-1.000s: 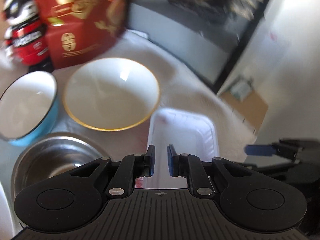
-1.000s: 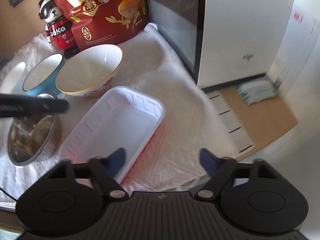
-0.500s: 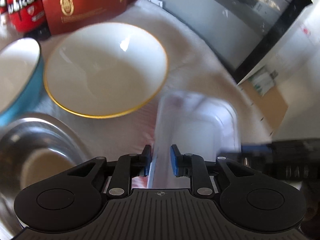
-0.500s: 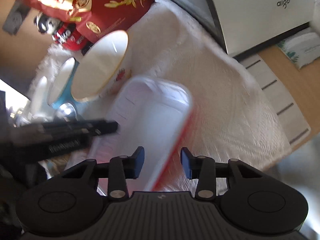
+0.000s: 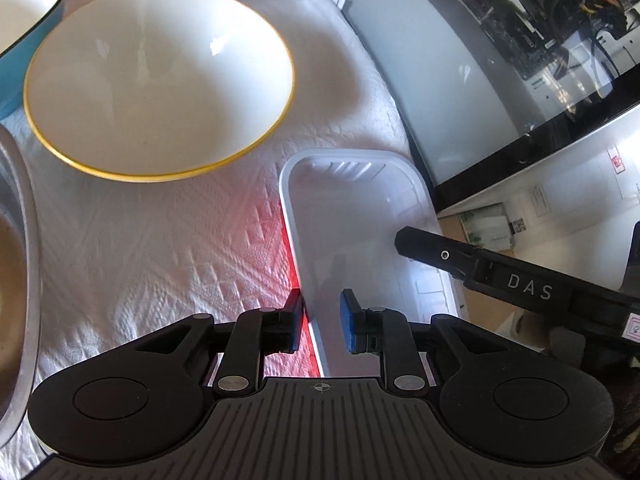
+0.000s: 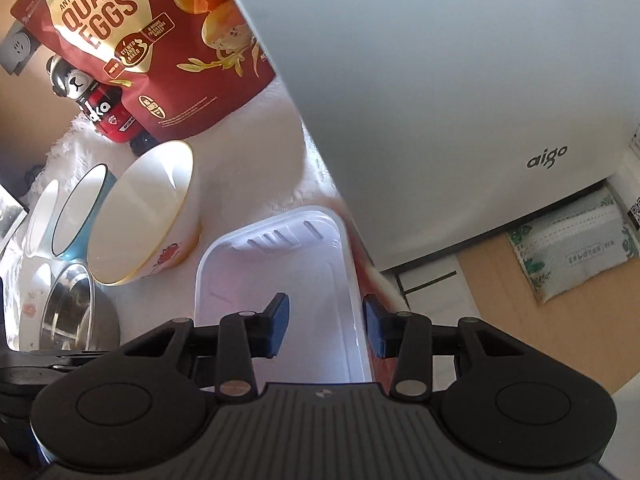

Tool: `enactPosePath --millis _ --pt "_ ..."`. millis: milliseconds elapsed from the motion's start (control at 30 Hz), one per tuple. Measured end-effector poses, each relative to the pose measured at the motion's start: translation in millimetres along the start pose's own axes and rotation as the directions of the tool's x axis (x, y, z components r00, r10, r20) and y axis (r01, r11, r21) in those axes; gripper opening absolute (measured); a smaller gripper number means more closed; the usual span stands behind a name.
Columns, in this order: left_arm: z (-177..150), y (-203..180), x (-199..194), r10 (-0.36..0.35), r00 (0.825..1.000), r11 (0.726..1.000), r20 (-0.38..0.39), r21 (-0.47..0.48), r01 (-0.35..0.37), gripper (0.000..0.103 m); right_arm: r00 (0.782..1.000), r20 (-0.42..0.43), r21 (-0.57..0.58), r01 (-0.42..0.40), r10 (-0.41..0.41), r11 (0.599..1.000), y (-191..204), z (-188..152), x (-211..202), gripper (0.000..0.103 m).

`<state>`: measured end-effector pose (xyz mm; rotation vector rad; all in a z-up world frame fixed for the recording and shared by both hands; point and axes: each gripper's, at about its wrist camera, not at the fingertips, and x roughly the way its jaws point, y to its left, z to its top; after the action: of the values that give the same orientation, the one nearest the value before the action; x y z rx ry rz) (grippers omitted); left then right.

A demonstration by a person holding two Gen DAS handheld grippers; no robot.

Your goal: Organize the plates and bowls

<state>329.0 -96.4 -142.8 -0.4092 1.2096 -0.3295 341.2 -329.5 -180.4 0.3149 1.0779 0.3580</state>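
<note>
A white rectangular plastic tray (image 5: 352,216) lies on the white cloth; it also shows in the right wrist view (image 6: 288,276). My left gripper (image 5: 322,326) is open a little, its jaws astride the tray's left rim, not closed on it. My right gripper (image 6: 325,326) is open, its jaws astride the tray's right rim; its finger (image 5: 480,264) shows over the tray's right side. A white bowl with a gold rim (image 5: 160,80) stands beyond the tray, also in the right wrist view (image 6: 140,216). A blue bowl (image 6: 82,210) and a steel bowl (image 6: 72,308) stand left of it.
A red quail-egg bag (image 6: 148,40) and a panda-topped red bottle (image 6: 100,108) stand at the back. A white computer case (image 6: 460,100) with a glass side (image 5: 500,40) stands close on the tray's right. A tissue pack (image 6: 576,248) lies on the wooden desk.
Both grippers have come down to the tray. The right jaws narrowed from wide open, then widened a little, and now straddle its right rim. The left jaws opened slightly around the left rim.
</note>
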Motion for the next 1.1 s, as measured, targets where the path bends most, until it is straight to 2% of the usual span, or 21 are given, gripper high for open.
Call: enactPosePath --millis 100,167,267,400,500,567,633,700,767,867,1000,1100 --pt "-4 5 -19 -0.006 1.000 1.000 0.012 0.012 0.006 0.022 0.998 0.046 -0.047 0.049 -0.047 0.998 5 -3 -6 0.042" --pt "-8 10 -37 -0.019 0.999 1.000 0.035 0.022 0.018 0.022 0.990 0.104 -0.102 0.110 -0.100 0.989 11 -9 -15 0.054" --pt "-17 20 -75 -0.043 0.994 0.998 0.102 0.042 0.039 0.022 0.977 0.167 -0.138 0.159 -0.136 0.978 21 -14 -28 0.058" --pt "-36 52 -132 -0.042 0.973 0.999 0.226 0.031 0.036 0.022 0.955 0.240 -0.134 0.208 -0.172 0.969 44 -17 -44 0.059" --pt "-53 94 -175 0.037 0.946 0.999 0.323 -0.023 -0.032 0.022 0.944 0.282 -0.124 0.211 -0.169 0.970 75 -24 -55 0.061" --pt "-62 125 -196 0.094 0.934 0.996 0.345 -0.040 -0.085 0.022 0.949 0.278 -0.105 0.185 -0.150 0.977 100 -31 -56 0.064" --pt "-62 152 -209 0.128 0.937 0.992 0.325 -0.035 -0.123 0.022 0.962 0.253 -0.094 0.133 -0.105 0.987 124 -41 -54 0.065" --pt "-56 169 -218 0.127 0.941 0.991 0.313 0.008 -0.137 0.022 0.972 0.218 -0.072 0.107 -0.089 0.992 148 -51 -45 0.066" --pt "-48 182 -223 0.122 0.938 0.989 0.324 0.045 -0.144 0.022 0.981 0.182 -0.023 0.067 -0.062 0.997 170 -59 -37 0.066" --pt "-29 195 -216 0.134 0.939 0.979 0.316 0.102 -0.174 0.022 0.989 0.149 0.043 0.018 -0.024 0.999 198 -74 -28 0.066" --pt "-9 200 -203 0.174 0.939 0.965 0.296 0.137 -0.222 0.022 0.990 0.113 -0.008 0.083 -0.081 0.997 225 -87 -18 0.067" --pt "4 200 -187 0.188 0.943 0.959 0.275 0.157 -0.237 0.022 0.993 0.092 -0.023 0.079 -0.077 0.997 224 -89 -13 0.068"
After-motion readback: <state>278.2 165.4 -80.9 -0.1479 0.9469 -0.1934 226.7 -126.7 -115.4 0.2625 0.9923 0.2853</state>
